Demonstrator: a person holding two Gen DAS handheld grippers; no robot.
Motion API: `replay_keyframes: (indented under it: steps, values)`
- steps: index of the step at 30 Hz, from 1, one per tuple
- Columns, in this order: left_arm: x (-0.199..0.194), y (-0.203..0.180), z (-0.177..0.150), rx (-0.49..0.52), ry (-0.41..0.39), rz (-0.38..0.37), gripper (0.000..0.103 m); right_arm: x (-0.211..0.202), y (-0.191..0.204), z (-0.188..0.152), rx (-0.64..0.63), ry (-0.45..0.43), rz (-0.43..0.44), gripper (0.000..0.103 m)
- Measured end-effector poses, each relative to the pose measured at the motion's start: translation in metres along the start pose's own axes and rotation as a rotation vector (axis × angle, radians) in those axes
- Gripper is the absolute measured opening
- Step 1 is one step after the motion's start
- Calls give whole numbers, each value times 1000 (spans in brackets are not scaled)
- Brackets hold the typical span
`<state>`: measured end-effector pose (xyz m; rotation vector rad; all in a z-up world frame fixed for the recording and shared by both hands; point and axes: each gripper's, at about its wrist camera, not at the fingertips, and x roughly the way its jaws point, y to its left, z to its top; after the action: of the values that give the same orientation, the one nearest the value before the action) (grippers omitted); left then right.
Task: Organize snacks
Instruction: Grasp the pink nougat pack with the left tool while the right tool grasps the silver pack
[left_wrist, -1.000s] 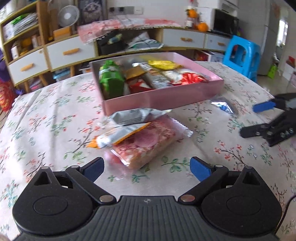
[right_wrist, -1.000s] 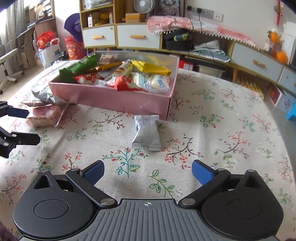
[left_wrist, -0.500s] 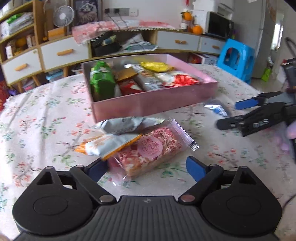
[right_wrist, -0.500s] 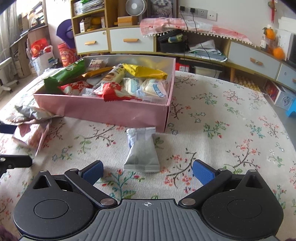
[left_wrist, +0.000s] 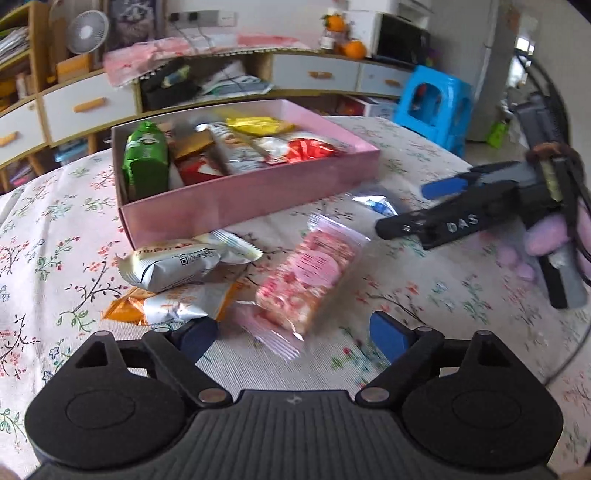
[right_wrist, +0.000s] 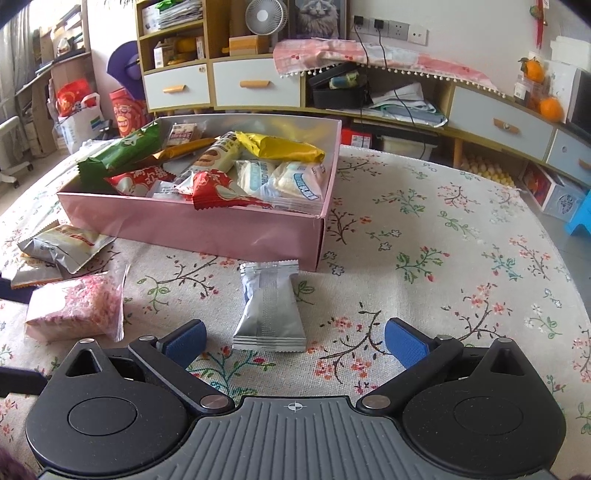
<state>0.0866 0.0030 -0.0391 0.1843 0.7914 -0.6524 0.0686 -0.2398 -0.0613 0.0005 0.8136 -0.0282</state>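
Observation:
A pink box (left_wrist: 258, 201) full of snacks sits on the floral tablecloth; it also shows in the right wrist view (right_wrist: 207, 229). My left gripper (left_wrist: 291, 334) is open, its fingers on either side of the near end of a pink snack pack (left_wrist: 310, 284). A silver pack (left_wrist: 177, 260) and an orange-silver pack (left_wrist: 173, 308) lie to its left. My right gripper (right_wrist: 295, 341) is open just short of a small silver packet (right_wrist: 269, 306) lying in front of the box. In the left wrist view the right gripper (left_wrist: 436, 206) hovers near that packet (left_wrist: 375, 201).
The pink pack (right_wrist: 74, 308) and the silver packs (right_wrist: 62, 245) lie left in the right wrist view. Low cabinets with drawers (right_wrist: 258, 86) stand behind the table. A blue stool (left_wrist: 432, 107) stands at the far right. The tablecloth (right_wrist: 461, 258) stretches right of the box.
Both grippers moved forward toward their snacks. The pink pack has turned and shifted right between my left fingers. The small silver packet is closer to my right fingers.

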Motion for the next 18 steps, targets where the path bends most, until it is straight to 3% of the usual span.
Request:
replay_keyframes:
  steps: [8, 11, 15, 18]
  values:
    - [5, -7, 8, 8, -11, 40, 72, 3, -5, 7, 21, -7, -49, 101]
    - [3, -12, 8, 34, 2, 11, 67, 1, -8, 8, 2, -12, -47, 93]
    - [2, -19, 9, 49, 24, -40, 67, -2, -10, 8, -16, -6, 6, 62]
    - [4, -22, 10, 43, 20, -12, 66, -4, -5, 9, -33, -4, 40, 42]
